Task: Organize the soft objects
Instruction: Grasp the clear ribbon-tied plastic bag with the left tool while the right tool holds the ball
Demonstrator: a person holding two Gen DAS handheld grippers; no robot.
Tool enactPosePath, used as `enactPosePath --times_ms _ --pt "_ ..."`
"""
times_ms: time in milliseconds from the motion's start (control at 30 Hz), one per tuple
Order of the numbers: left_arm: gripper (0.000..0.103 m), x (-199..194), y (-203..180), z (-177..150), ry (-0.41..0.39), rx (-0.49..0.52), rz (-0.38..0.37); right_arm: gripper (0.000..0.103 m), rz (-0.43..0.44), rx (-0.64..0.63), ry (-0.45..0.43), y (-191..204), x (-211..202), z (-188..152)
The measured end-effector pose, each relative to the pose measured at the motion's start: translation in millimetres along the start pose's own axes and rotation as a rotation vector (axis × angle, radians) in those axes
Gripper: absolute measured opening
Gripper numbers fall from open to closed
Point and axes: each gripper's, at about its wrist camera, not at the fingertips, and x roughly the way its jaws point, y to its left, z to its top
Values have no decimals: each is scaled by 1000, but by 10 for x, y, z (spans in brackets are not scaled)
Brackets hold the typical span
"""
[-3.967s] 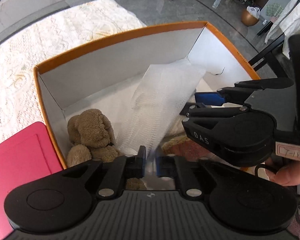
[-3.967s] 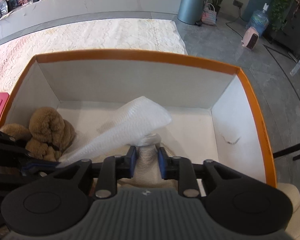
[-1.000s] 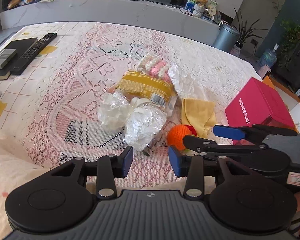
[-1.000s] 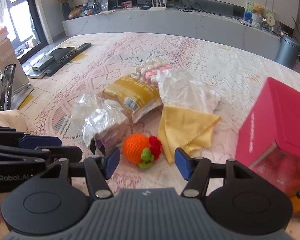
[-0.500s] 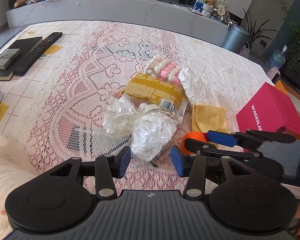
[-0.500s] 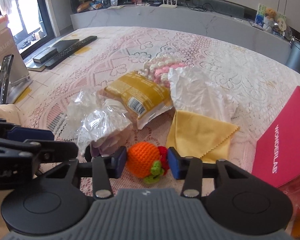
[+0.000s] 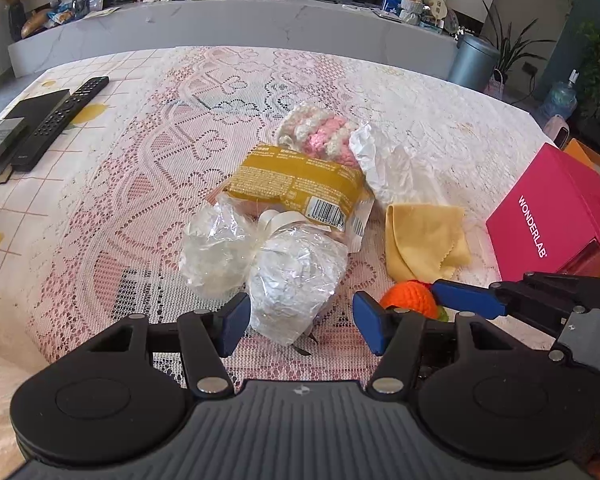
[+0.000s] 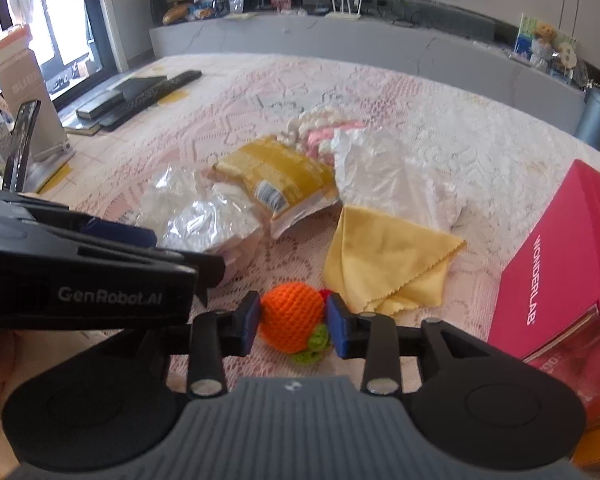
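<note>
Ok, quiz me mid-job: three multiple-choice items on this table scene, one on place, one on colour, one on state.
1. The orange crocheted ball sits:
A between the right gripper's fingers
B on the pink box
C under the yellow cloth

2. The folded cloth is:
A blue
B yellow
C green

3. The left gripper is:
A shut on the cloth
B shut on the box
C open around the clear crinkled plastic bag

Answers: A, blue pads flank the ball; B, plainly yellow; C, fingers apart beside the bag.
</note>
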Motion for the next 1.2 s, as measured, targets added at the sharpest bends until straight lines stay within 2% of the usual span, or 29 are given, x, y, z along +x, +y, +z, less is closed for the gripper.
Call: enactPosePath --times_ms 100,200,267,300,333,567,800,833,900,967,1200 --pt "69 6 20 -4 2 -15 4 39 0 8 -6 -8 23 19" --pt "69 10 33 -5 5 -24 1 53 -35 0 7 11 96 27" --pt "69 11 29 -9 4 -23 3 51 -49 7 5 -5 113 14" --pt "70 11 32 -11 2 -26 4 43 -52 13 0 -20 105 10" --pt "70 10 38 -7 0 -33 3 42 -52 18 -2 -32 93 11" --pt "72 88 2 21 4 -37 23 41 -51 69 -19 -125 -54 -17" --pt "78 249 -124 51 15 -5 124 41 -27 175 6 -318 -40 -80" --pt "74 267 -124 55 20 -7 141 41 -28 172 3 -313 -40 -80" --pt "58 294 -118 53 34 -12 178 41 -30 162 0 -295 -34 -78" --pt "49 283 -85 47 31 -35 166 42 -29 158 -1 -292 -31 -78" --pt "38 128 -66 -11 13 -68 134 41 -25 175 -6 -317 -69 -78"
